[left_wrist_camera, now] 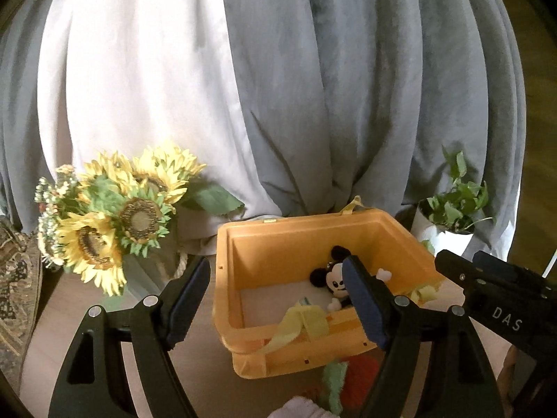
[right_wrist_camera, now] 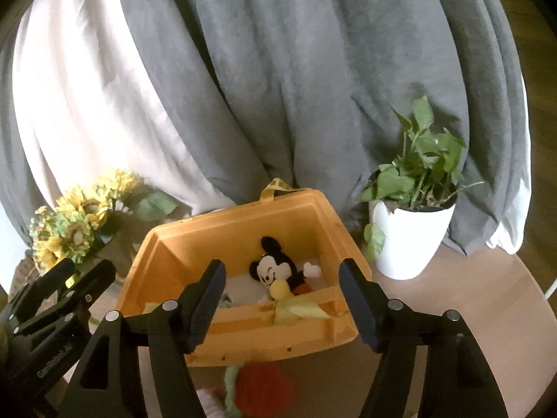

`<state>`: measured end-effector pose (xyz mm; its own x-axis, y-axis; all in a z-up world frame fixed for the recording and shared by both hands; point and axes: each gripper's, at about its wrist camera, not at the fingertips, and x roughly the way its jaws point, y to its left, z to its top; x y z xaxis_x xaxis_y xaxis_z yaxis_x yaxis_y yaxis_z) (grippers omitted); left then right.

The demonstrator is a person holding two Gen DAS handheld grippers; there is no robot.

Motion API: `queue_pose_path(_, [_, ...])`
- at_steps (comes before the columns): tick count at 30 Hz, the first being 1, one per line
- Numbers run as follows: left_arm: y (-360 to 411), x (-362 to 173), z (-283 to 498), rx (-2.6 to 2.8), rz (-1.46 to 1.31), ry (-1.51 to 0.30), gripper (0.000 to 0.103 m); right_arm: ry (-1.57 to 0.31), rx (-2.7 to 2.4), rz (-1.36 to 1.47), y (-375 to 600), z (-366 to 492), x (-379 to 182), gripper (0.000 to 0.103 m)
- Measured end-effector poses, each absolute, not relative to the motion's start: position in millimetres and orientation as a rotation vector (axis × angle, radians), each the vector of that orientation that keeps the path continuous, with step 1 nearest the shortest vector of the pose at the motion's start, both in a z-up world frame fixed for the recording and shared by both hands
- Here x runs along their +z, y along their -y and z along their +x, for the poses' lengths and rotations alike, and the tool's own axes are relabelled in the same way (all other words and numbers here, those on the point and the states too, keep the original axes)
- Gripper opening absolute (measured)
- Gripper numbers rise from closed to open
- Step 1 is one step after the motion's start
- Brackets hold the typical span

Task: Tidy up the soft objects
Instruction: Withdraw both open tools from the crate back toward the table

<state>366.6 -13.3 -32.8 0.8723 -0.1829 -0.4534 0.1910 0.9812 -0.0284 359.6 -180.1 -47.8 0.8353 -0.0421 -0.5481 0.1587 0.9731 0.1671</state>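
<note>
An orange plastic bin [left_wrist_camera: 222,278] [right_wrist_camera: 261,334] stands on the round wooden table. In it lies a black, white and red mouse plush [left_wrist_camera: 334,280] [right_wrist_camera: 275,271]. A yellow-green cloth [left_wrist_camera: 299,324] [right_wrist_camera: 299,310] hangs over the bin's near rim. In front of the bin lies a red and green plush [left_wrist_camera: 351,379] [right_wrist_camera: 261,390]. My left gripper [left_wrist_camera: 275,299] [right_wrist_camera: 87,271] hovers open over the bin's near left side, with nothing between its fingers. My right gripper [right_wrist_camera: 282,299] [left_wrist_camera: 459,261] hovers open over the near rim, also holding nothing.
A sunflower bouquet [left_wrist_camera: 115,216] [right_wrist_camera: 76,223] stands left of the bin. A white pot with a green plant [right_wrist_camera: 407,237] [left_wrist_camera: 449,216] stands to its right. Grey and white curtains [left_wrist_camera: 313,87] hang behind. A white soft item [left_wrist_camera: 303,407] shows at the bottom edge.
</note>
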Motion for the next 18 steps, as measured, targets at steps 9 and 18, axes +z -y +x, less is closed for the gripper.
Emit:
queue_pose_path(9, [14,-23,328,-0.193,0.030,-0.458,0.078,-0.541,-0.109,0.198,178,321,-39,0.069])
queue_pose_path(18, [25,-19,284,-0.165,0.015,-0.452,0.079,-0.524,-0.091,0.196,191,283,-34,0.069])
